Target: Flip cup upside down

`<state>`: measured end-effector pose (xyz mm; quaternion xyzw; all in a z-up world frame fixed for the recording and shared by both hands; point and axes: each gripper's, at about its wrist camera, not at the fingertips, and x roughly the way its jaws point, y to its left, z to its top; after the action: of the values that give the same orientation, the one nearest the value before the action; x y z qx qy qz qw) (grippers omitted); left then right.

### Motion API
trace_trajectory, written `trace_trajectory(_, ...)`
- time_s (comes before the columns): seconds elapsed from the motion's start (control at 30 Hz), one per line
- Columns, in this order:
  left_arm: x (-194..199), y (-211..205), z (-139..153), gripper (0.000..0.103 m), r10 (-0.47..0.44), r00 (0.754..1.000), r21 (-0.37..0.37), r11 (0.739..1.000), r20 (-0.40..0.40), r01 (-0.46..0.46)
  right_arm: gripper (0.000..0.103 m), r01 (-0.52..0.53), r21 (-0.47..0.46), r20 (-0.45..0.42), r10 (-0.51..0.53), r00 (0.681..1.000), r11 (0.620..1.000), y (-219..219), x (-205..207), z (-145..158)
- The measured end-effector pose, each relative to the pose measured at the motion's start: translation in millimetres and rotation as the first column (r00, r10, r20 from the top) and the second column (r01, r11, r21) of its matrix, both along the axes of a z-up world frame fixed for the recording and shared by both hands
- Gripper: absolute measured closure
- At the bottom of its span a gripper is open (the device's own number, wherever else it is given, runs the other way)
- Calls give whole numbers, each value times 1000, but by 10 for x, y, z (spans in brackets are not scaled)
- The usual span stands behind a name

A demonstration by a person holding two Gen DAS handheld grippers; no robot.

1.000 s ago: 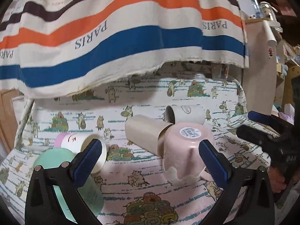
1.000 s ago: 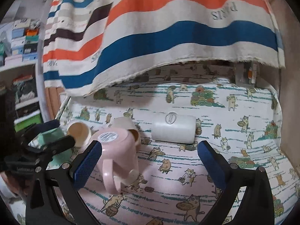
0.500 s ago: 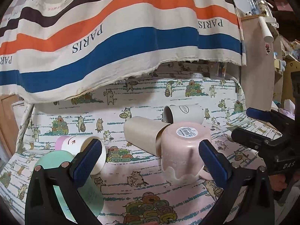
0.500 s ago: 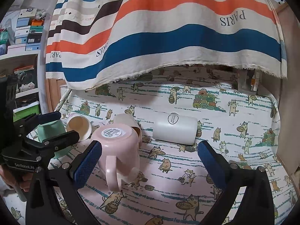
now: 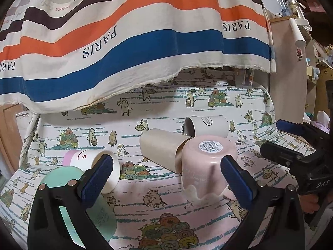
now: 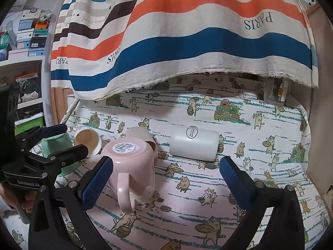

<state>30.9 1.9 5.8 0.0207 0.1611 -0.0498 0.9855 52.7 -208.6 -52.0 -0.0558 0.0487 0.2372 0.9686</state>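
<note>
A wide striped cloth [image 5: 133, 41] in cream, orange, blue and brown, printed with the word PARIS, hung across the back of the scene. Below it spread a white tablecloth [image 6: 249, 125] patterned with cartoon cats and baskets, covering the table.

The left gripper [image 5: 166, 179], black with blue-padded fingers [image 5: 97, 177], was spread wide and held nothing. The right gripper [image 6: 166, 179], of the same build, was likewise spread wide and gripped nothing.

On the tablecloth, a pale pink plastic mug with a handle [image 6: 131, 166] stood upside down, its base with a barcode sticker facing up. It sat between the left gripper's fingers near the right one, and just beside the right gripper's left finger, touched by neither as far as could be seen.

A beige cylindrical cup [image 5: 162, 152] lay on its side, its mouth against the pink mug. Behind them a white cylindrical cup with an oval label [image 6: 193, 143] lay on its side. To the left, a white paper cup with a pink base [image 5: 91, 162] lay on its side, next to a mint green cup [image 6: 56, 145].
</note>
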Motion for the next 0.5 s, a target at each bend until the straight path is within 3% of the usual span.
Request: trace_trajectory(0.5, 42, 32, -26, 0, 2, 1000, 5, 1000, -27, -2, 0, 0, -1, -3, 0, 1000, 1000, 1, 7, -2)
